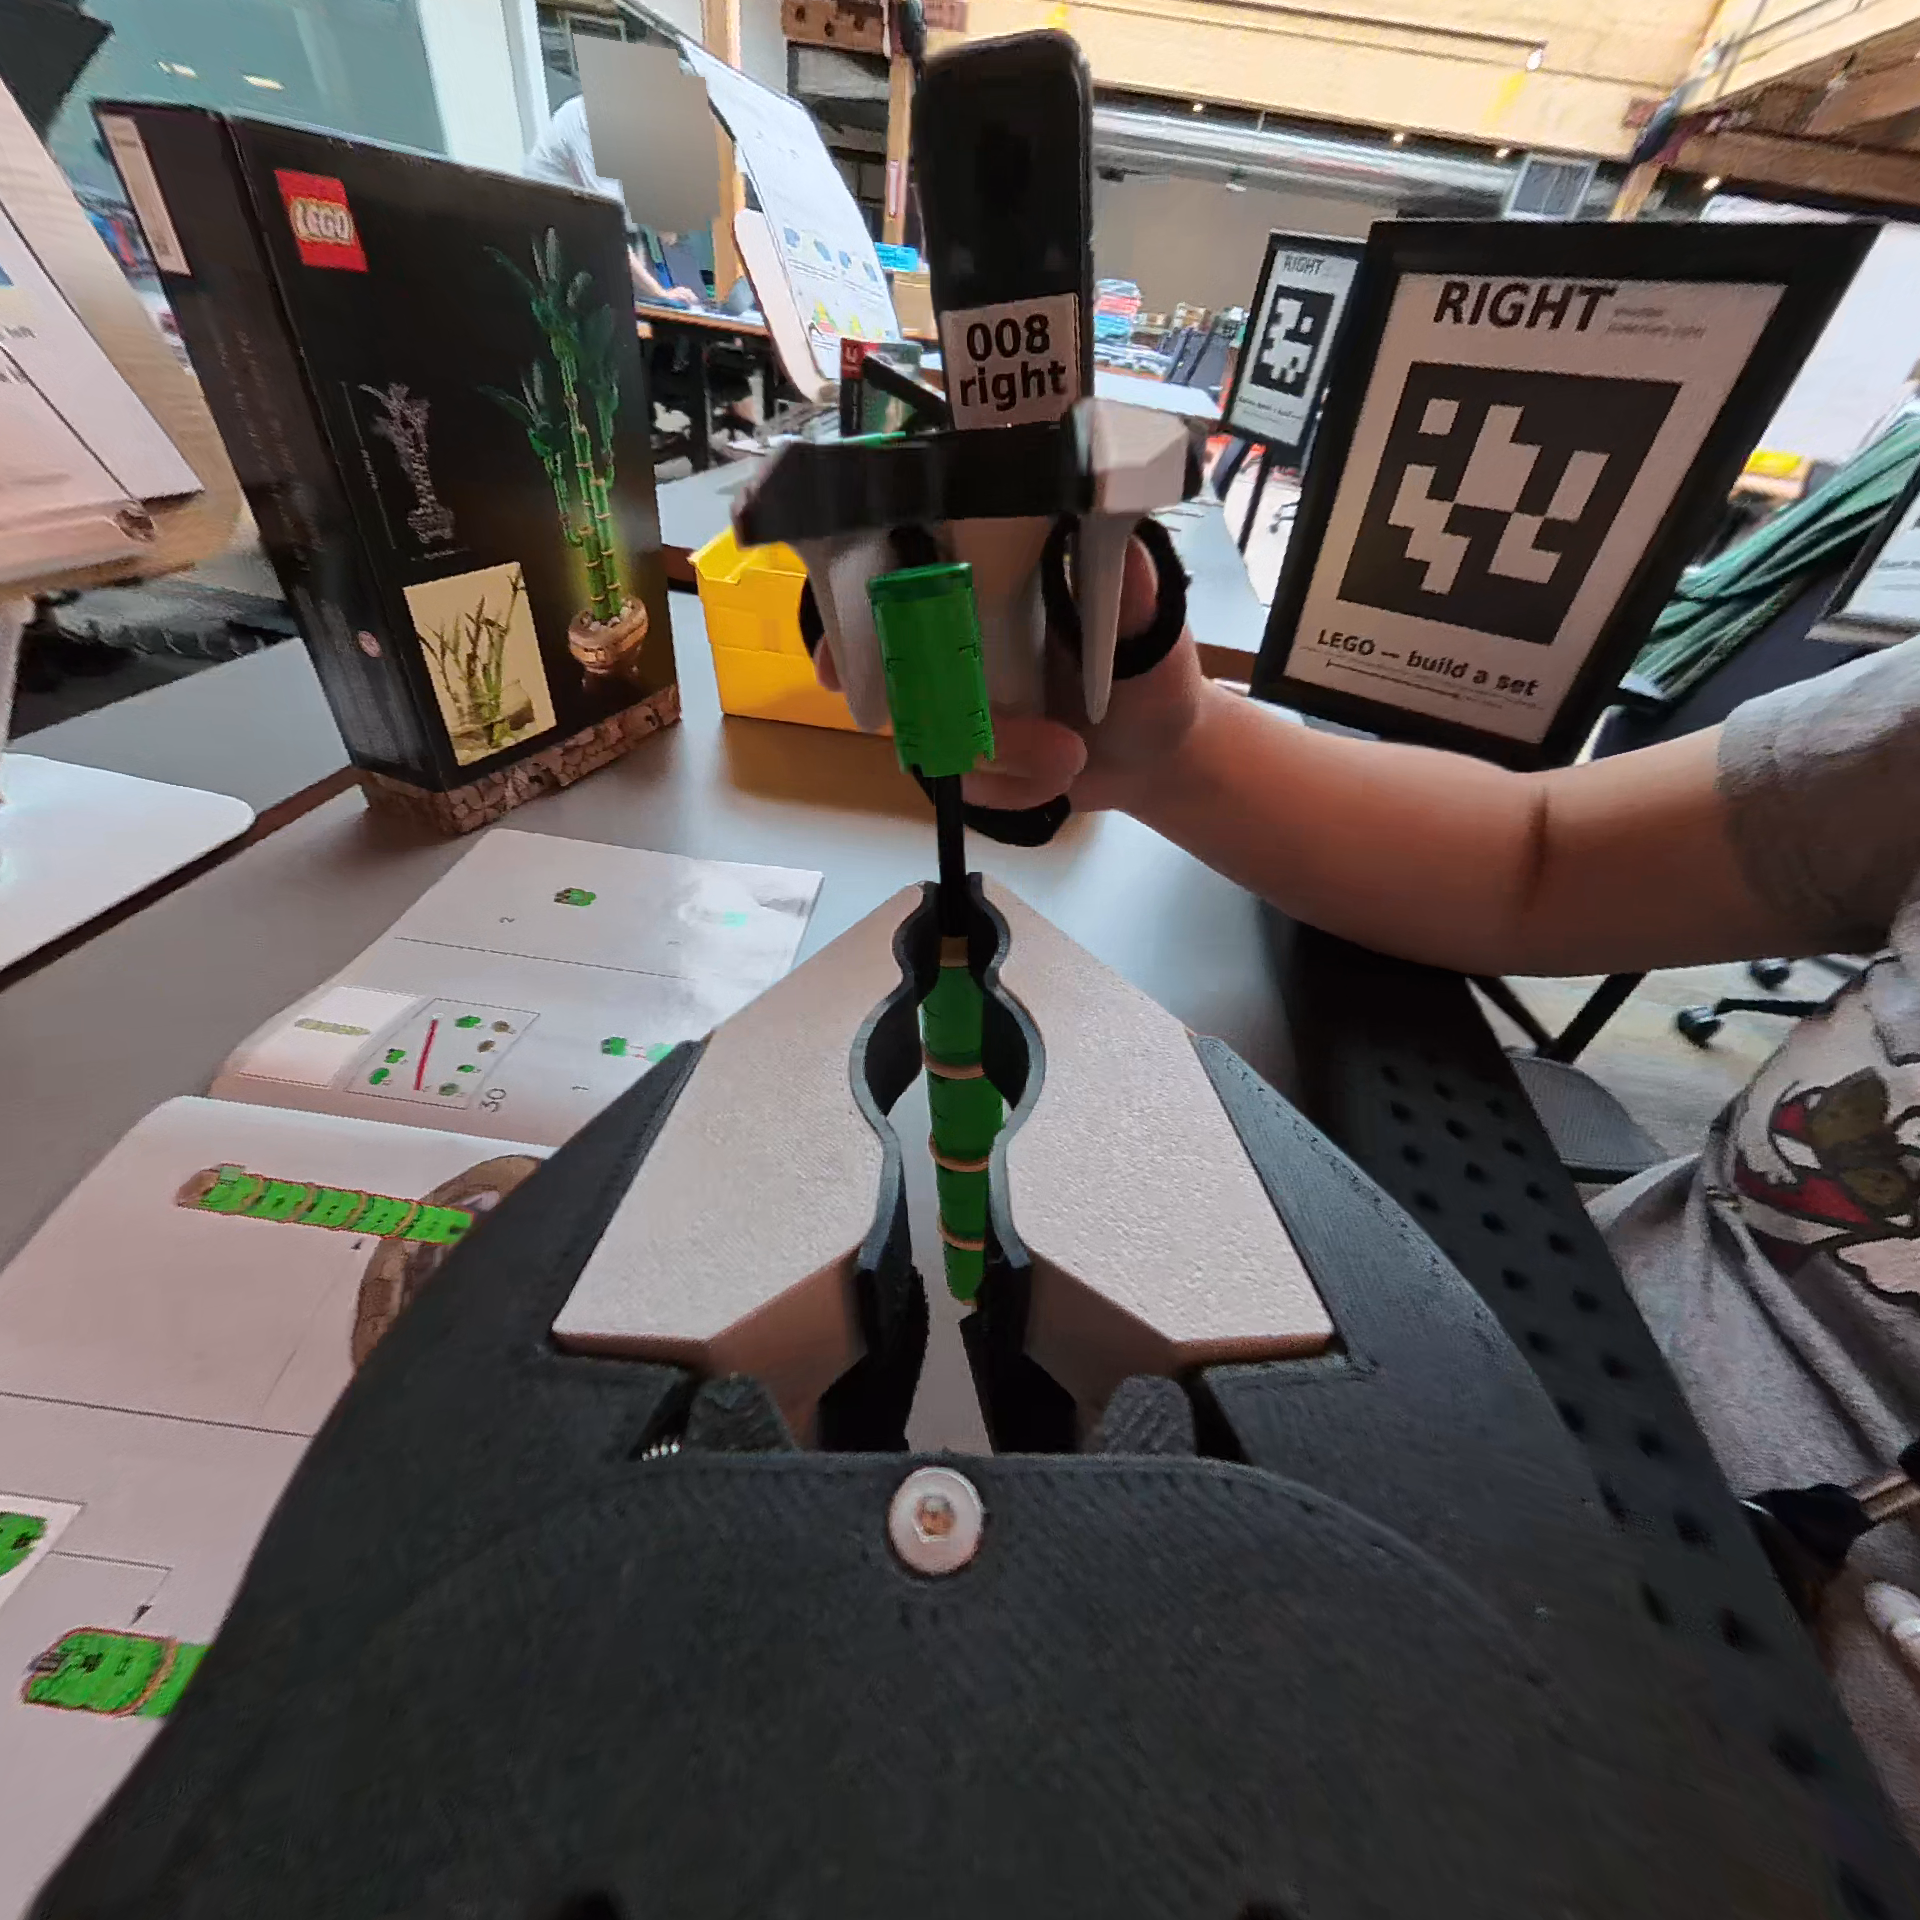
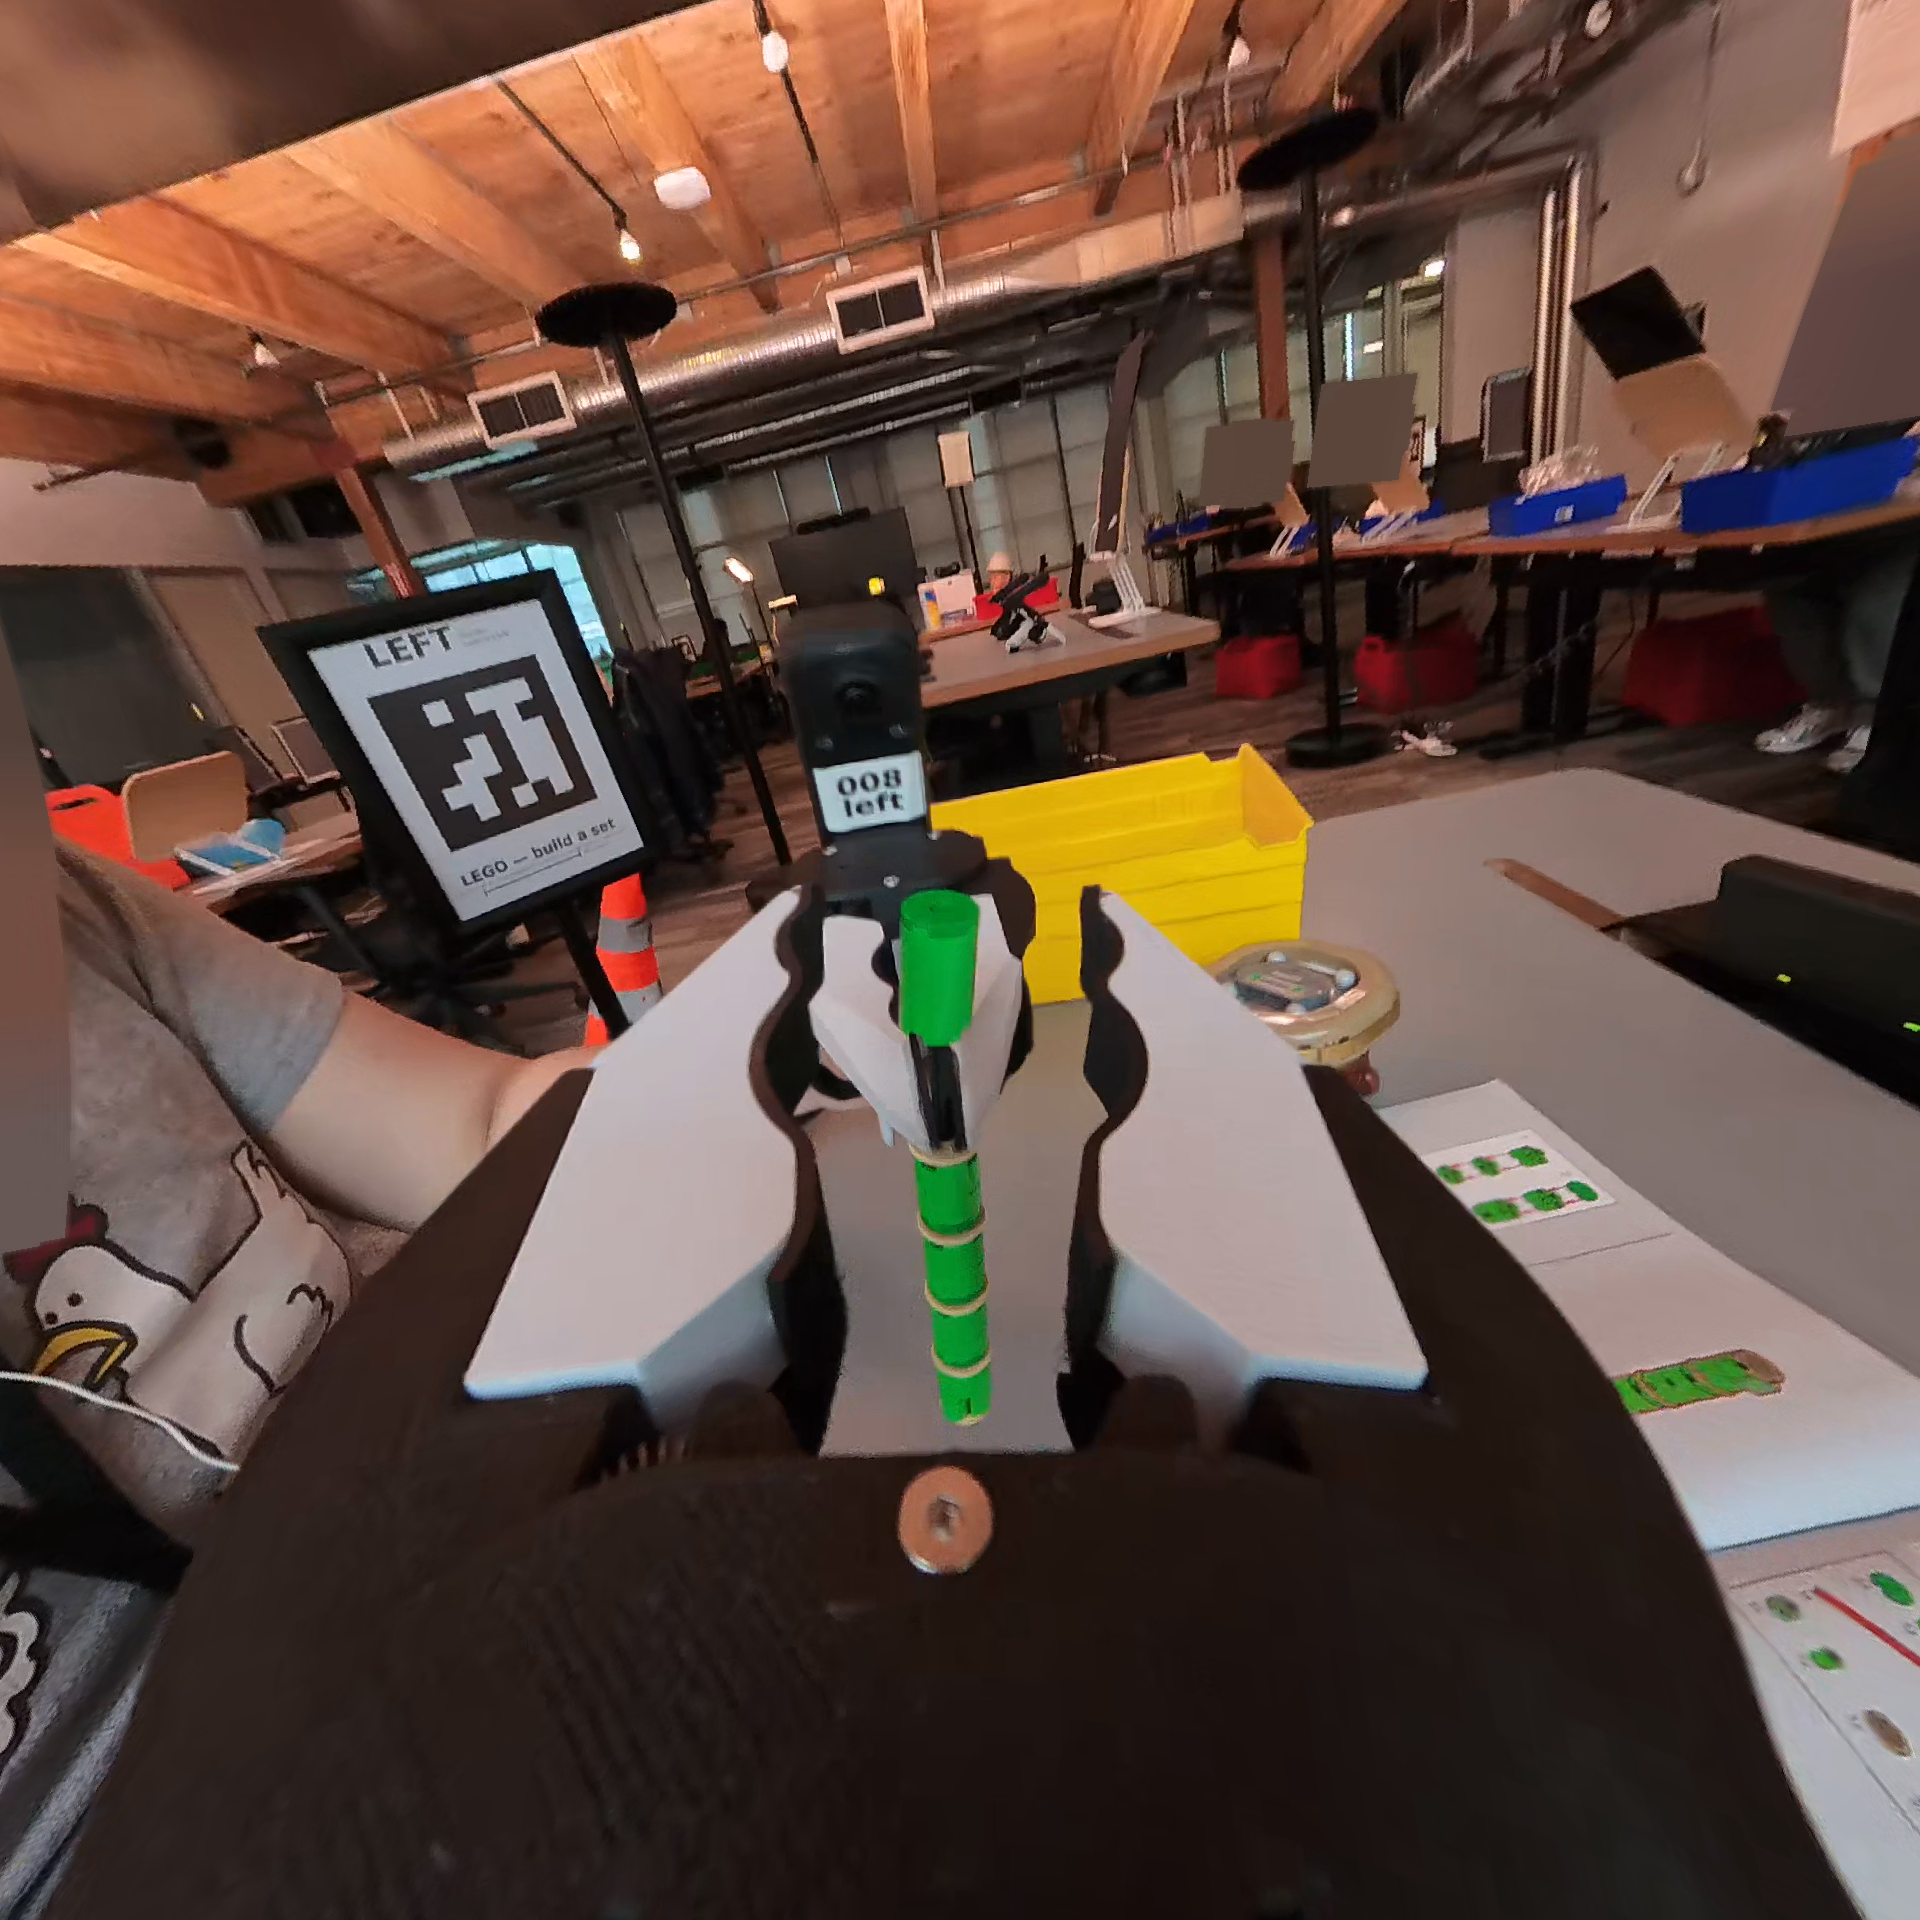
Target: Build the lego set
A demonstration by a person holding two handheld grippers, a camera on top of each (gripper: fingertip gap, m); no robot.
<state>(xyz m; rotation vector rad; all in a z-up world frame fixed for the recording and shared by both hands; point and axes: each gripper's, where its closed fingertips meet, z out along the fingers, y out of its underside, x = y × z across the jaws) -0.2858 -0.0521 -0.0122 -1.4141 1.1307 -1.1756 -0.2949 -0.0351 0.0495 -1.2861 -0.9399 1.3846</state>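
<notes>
Step in hand, as judged: assembling a bamboo stalk on a black axle (image 1: pixel 951 831). The left gripper (image 1: pixel 951 914) has its jaws closed on the axle at the tips; ringed green segments (image 1: pixel 956 1132) lie between its fingers; the right gripper (image 2: pixel 940 1049) stands open, gripping nothing. A loose green sleeve (image 1: pixel 930 681) sits farther along the axle, held up over the table (image 1: pixel 260 914); next, slide it down to seat against the tan-ringed stack.

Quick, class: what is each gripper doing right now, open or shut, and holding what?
Left gripper: shut on the green bamboo stalk threaded on a black rod.
Right gripper: open, holding nothing; the stalk lies between its fingers.
</notes>
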